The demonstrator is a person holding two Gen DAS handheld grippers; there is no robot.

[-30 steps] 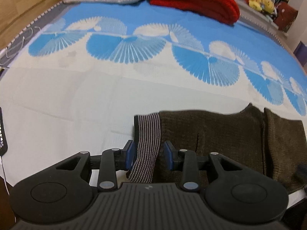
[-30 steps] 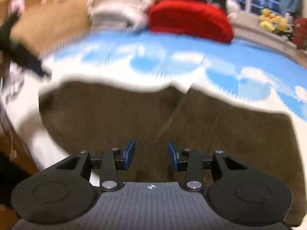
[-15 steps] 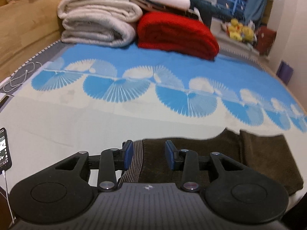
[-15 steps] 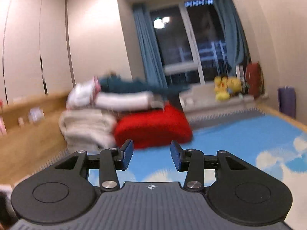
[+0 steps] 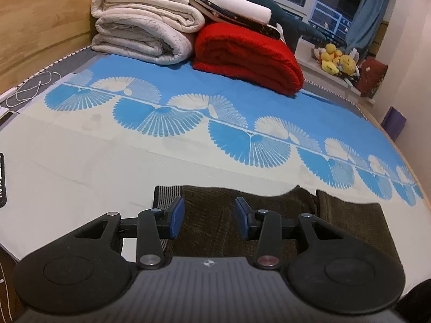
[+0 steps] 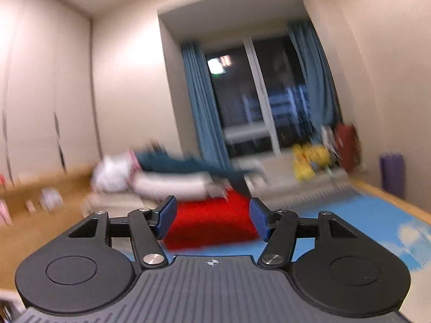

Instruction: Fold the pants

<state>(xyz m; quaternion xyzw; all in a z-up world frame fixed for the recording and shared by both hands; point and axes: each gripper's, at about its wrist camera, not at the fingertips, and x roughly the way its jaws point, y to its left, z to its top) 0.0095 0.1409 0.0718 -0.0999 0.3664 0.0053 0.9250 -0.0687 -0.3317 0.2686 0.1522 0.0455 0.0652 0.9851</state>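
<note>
Dark brown pants (image 5: 269, 223) lie folded flat on the bedspread (striped waistband at left).

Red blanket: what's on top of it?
A white folded pad with a dark patterned edge overhangs the red blanket at its rear; a teal plush lies above that. How far they overlap is hidden.

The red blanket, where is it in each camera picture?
Left wrist view: the red blanket lies folded at the upper middle, right of the cream blankets.
Right wrist view: red blanket is low in the middle, blurred, seen between the tongs' fingers.
Shared landmark: the yellow plush toys by the window.
</note>
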